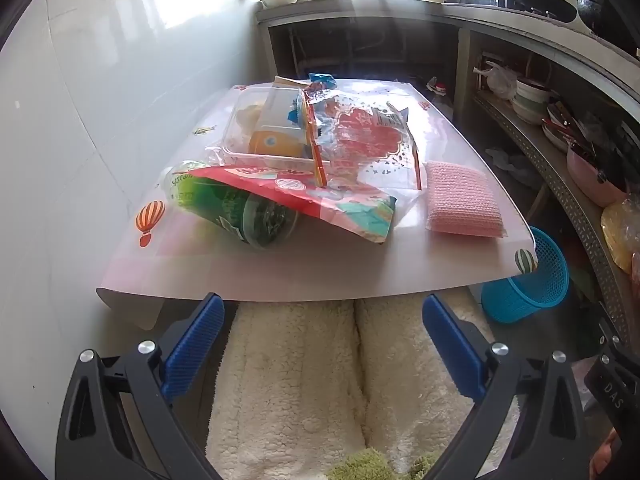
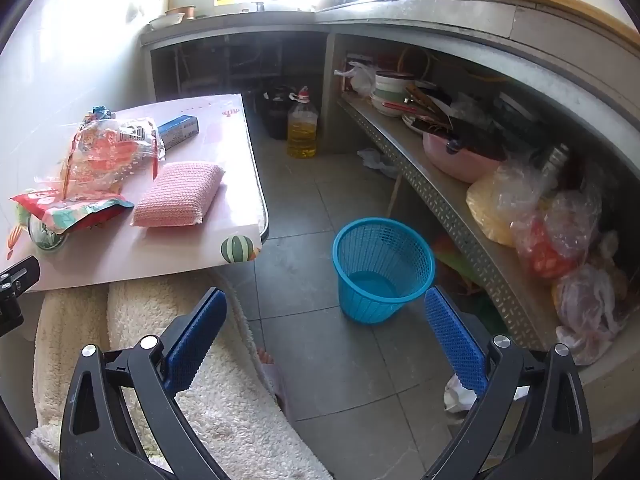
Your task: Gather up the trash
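Both jaws spread wide and empty, the left hand-held gripper [image 1: 322,316] faces wrappers [image 1: 352,148] and a green bottle [image 1: 240,208] piled on the tabletop [image 1: 280,272] just ahead, while the right hand-held gripper [image 2: 324,312] points at a blue basket [image 2: 382,270] on the floor ahead.

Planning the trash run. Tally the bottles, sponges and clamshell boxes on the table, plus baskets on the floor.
Green plastic bottle: 1
Pink sponge: 1
Clear clamshell box: 1
Blue mesh basket: 1
Total: 4
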Tool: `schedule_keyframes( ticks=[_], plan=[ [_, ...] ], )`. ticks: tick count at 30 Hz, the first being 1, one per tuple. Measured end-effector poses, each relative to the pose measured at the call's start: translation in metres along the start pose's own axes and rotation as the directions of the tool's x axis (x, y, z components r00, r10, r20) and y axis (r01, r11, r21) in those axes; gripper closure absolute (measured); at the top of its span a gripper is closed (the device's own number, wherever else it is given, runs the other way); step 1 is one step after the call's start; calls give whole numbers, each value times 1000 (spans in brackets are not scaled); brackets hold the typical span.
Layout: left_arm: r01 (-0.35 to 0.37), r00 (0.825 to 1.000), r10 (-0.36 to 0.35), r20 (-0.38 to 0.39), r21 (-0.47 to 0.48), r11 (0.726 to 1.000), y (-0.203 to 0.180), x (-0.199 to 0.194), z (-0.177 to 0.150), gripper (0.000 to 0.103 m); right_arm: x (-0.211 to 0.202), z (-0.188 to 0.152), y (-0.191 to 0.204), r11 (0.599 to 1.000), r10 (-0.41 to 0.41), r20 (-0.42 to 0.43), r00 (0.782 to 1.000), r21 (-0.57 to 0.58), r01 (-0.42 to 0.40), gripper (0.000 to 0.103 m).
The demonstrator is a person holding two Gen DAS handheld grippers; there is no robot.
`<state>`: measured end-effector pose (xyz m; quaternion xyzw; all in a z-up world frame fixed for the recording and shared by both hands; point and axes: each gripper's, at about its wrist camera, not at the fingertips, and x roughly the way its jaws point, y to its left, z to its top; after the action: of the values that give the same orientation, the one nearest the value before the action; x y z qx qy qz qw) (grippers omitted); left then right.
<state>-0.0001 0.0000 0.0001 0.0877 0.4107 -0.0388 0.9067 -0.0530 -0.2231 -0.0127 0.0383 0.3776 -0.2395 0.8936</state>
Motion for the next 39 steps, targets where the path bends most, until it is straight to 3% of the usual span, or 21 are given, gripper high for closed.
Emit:
schedule_keyframes(
  ticks=[39],
  plan=[
    [21, 999, -22, -30, -22, 1000, 7, 6, -2, 6, -3, 5, 5, 1000, -6, 9, 1000, -3, 6, 8]
  ],
)
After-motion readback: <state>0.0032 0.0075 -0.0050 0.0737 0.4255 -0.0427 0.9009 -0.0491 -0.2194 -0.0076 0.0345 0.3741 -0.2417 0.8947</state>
